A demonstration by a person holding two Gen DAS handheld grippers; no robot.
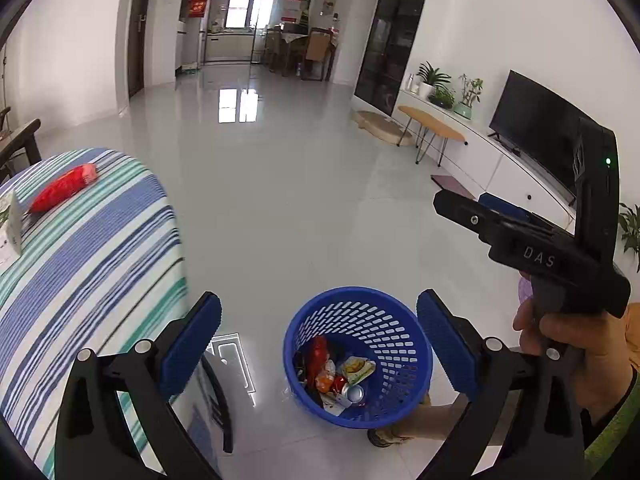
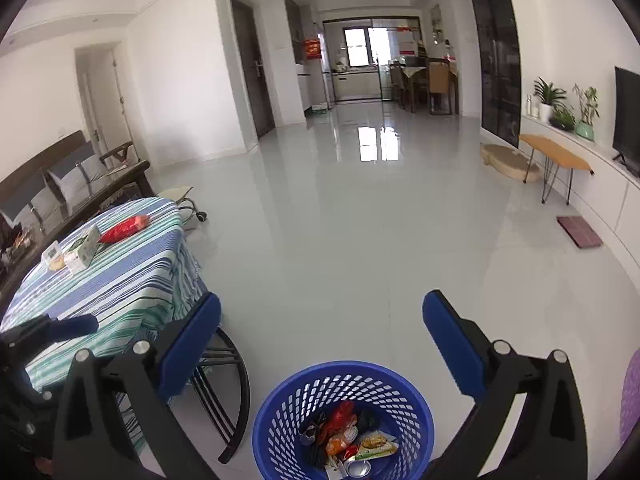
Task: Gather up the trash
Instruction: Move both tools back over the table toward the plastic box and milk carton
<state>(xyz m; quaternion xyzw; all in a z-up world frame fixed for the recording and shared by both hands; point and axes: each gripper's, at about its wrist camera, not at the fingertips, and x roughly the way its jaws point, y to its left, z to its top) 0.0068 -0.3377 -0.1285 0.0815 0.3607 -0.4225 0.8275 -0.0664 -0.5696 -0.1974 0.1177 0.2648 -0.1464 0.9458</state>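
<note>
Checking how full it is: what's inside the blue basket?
The blue basket holds wrappers: a red packet, a yellow-green one, and a crushed can. Whatever lies under that pile is covered.

Both cameras look forward and down past their wide jaws. Both see the blue basket (image 1: 358, 356) (image 2: 344, 420) close below and the striped surface (image 1: 92, 248) (image 2: 116, 276) left.
</note>
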